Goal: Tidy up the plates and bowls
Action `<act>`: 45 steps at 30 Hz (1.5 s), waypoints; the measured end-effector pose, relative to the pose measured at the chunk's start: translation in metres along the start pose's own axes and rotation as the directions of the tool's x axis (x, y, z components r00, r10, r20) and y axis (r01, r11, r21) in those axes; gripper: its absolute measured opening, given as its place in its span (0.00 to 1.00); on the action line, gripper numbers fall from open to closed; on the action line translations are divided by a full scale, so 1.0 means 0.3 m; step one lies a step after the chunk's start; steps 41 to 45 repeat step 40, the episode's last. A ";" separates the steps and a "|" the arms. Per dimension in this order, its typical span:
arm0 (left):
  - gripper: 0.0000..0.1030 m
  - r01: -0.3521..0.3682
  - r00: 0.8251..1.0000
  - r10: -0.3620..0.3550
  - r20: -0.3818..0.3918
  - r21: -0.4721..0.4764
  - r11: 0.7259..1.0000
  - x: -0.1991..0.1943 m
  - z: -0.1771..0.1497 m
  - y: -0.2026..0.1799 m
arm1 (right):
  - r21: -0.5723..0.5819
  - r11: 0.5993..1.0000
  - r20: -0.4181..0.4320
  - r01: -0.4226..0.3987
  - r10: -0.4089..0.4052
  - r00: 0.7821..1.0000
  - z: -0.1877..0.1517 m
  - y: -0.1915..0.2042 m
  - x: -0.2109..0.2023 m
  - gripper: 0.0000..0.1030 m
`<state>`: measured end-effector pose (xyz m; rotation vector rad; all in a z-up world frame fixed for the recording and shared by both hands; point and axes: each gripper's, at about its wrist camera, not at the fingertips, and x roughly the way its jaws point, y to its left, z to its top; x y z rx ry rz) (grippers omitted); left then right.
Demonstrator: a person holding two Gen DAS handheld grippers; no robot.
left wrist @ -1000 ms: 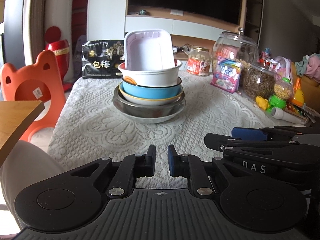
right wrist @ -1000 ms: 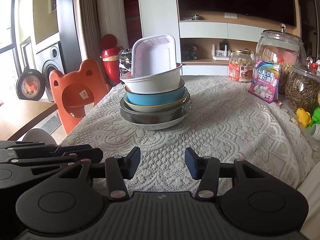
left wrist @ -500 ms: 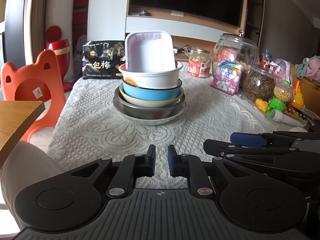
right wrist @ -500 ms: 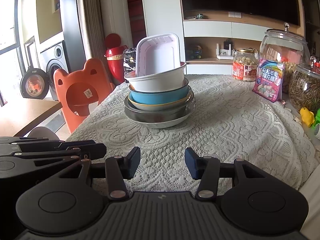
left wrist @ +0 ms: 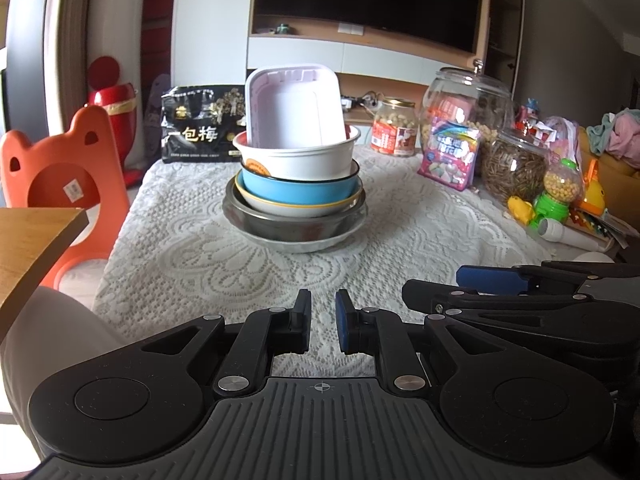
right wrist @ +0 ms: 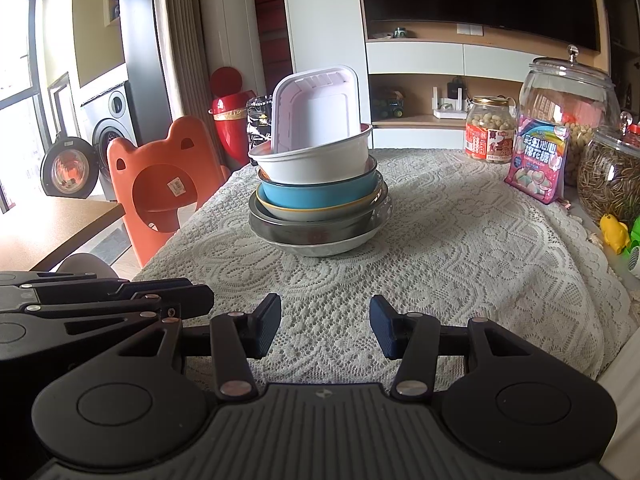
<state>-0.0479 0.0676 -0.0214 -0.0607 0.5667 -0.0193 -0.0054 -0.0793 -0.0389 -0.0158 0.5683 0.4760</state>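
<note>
A stack of dishes stands mid-table on a white lace cloth (left wrist: 192, 264). From the bottom: a steel bowl (left wrist: 294, 226), a cream dish with a yellow rim (left wrist: 296, 207), a blue bowl (left wrist: 296, 188), a white bowl (left wrist: 304, 158), and a white rectangular tray (left wrist: 294, 110) standing tilted inside it. The stack also shows in the right wrist view (right wrist: 320, 204). My left gripper (left wrist: 322, 320) is nearly closed and empty, near the table's front edge. My right gripper (right wrist: 325, 326) is open and empty, beside the left one.
Glass jars (left wrist: 470, 104), a peanut jar (left wrist: 394, 126), a pink candy bag (left wrist: 450, 154) and toys (left wrist: 554, 200) line the right side. A black snack bag (left wrist: 200, 126) stands at the back left. An orange child's chair (left wrist: 60, 168) and a wooden table (left wrist: 32, 240) are to the left.
Both grippers drifted slightly, so the stack sits a little further right in the right wrist view. The jaws and the dishes have not changed.
</note>
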 end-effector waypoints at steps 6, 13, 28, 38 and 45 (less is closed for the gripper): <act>0.15 -0.001 1.000 0.001 0.001 0.000 1.000 0.000 0.000 0.000 | 0.000 1.000 0.000 0.000 0.000 1.000 0.001 0.000 -0.001 0.48; 0.15 0.000 1.000 0.000 0.001 0.001 1.000 -0.001 0.000 0.000 | 0.000 1.000 0.000 0.000 0.000 1.000 0.001 -0.001 -0.001 0.48; 0.15 0.000 1.000 0.000 -0.010 -0.001 1.000 0.001 0.001 0.004 | 0.004 1.000 -0.002 0.000 0.000 1.000 -0.004 -0.003 -0.002 0.48; 0.15 0.012 1.000 -0.012 -0.007 -0.006 1.000 -0.003 0.000 0.008 | 0.008 1.000 -0.001 -0.005 0.005 1.000 -0.005 -0.004 -0.002 0.48; 0.15 0.007 1.000 -0.007 -0.007 -0.015 1.000 -0.001 0.003 0.014 | 0.019 1.000 0.001 -0.018 0.018 1.000 -0.006 -0.009 -0.003 0.48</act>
